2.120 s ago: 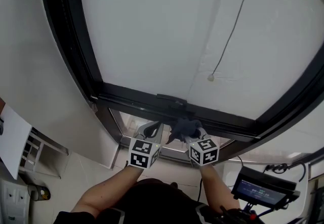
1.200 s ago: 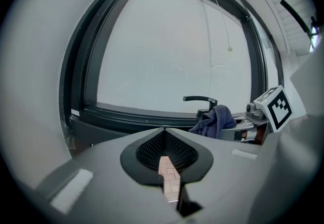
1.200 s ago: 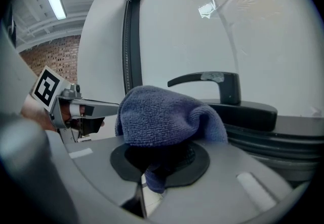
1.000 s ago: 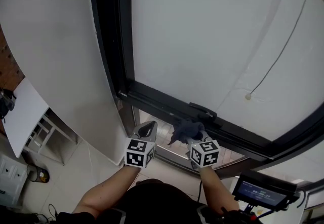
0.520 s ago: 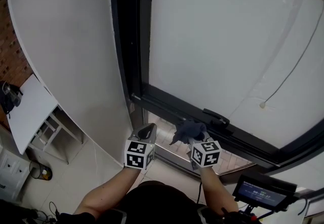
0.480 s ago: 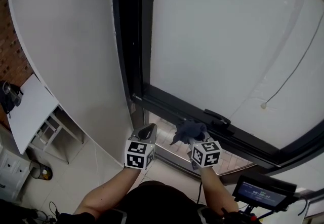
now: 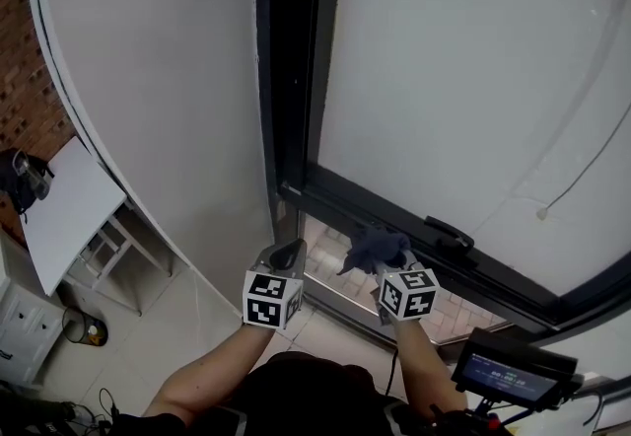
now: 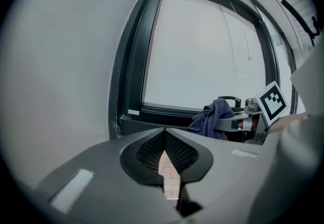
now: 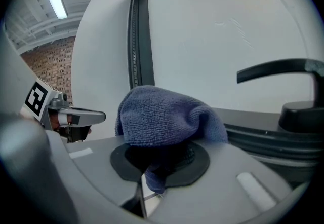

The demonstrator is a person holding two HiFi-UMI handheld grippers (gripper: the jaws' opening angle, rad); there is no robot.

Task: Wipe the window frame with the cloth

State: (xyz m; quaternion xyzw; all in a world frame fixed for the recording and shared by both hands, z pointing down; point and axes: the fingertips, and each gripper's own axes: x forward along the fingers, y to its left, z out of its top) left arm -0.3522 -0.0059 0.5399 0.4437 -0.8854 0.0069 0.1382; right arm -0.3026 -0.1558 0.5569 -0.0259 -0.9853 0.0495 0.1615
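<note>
The cloth [image 7: 373, 248], bunched and clamped in the right gripper [image 9: 160, 165], sits at the window frame's [image 7: 296, 79] dark lower rail just left of the handle [image 7: 449, 231], while the left gripper [image 7: 287, 254], jaws together on nothing, hangs below the frame's corner, clear of the wall [image 7: 158, 109].

Grey left gripper [image 7: 288, 253], right gripper [image 7: 385, 268]; black-and-white marker cubes [image 7: 268, 298]; dark top [image 7: 296, 387]
</note>
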